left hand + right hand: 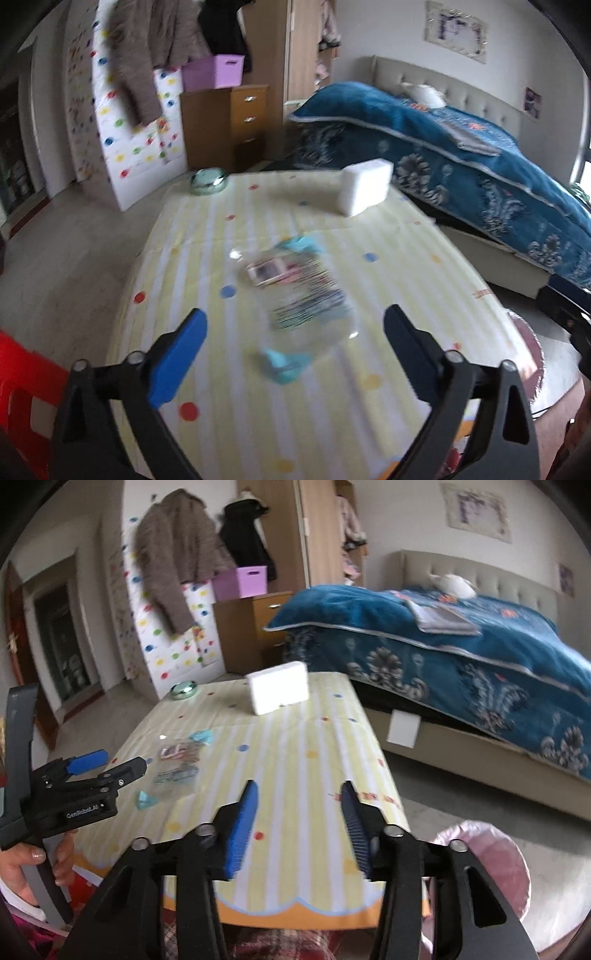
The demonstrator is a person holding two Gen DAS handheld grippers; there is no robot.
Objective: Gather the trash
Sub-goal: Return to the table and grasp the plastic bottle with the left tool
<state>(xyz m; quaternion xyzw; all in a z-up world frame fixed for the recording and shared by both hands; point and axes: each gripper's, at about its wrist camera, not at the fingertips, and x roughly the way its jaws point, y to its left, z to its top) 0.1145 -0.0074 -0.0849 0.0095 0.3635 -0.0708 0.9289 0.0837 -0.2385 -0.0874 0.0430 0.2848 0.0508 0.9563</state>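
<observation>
A crumpled clear plastic wrapper (295, 291) with printed labels lies on the yellow striped tablecloth (229, 229). One teal scrap (284, 363) sits at its near end and another teal scrap (299, 242) at its far end. My left gripper (295, 312) hangs just above the wrapper's near part, jaws wide open, pads touching nothing. In the right wrist view the wrapper (179, 760) and a teal scrap (146, 799) lie left of centre, with the left gripper (123, 760) beside them in a person's hand. My right gripper (300, 783) is open and empty over the table's near edge.
A white foam block (365, 190) and a green glass dish (208, 181) stand at the table's far end. A bin lined with a pink bag (487, 853) is on the floor to the right. A red stool (22, 387) is at the left, a blue-covered bed (461, 657) to the right.
</observation>
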